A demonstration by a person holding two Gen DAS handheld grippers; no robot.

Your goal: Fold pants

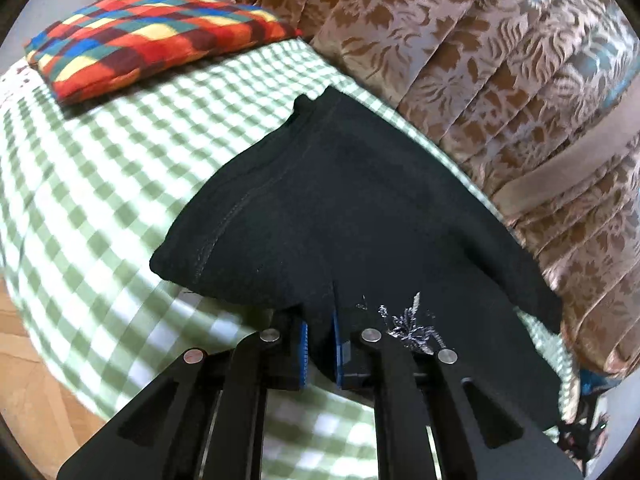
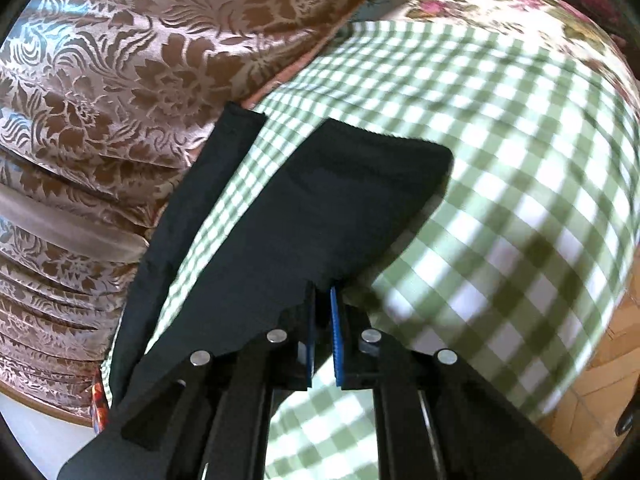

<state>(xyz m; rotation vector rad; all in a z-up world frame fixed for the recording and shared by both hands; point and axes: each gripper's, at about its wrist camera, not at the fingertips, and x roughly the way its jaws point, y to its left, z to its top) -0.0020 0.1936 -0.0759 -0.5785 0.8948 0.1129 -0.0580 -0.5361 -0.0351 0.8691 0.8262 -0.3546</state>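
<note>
Black pants lie on a green-and-white checked cloth. In the left wrist view the waist end spreads ahead, with a small silver print near the fingers. My left gripper is shut on the near edge of the pants and lifts it a little. In the right wrist view two black legs run away from me: one is held and one lies along the left. My right gripper is shut on the near edge of the held leg.
A brown floral curtain hangs close behind the surface; it also shows in the right wrist view. A multicoloured checked cushion lies at the far left. A floral cloth lies beyond the checked cloth. Wooden floor is below.
</note>
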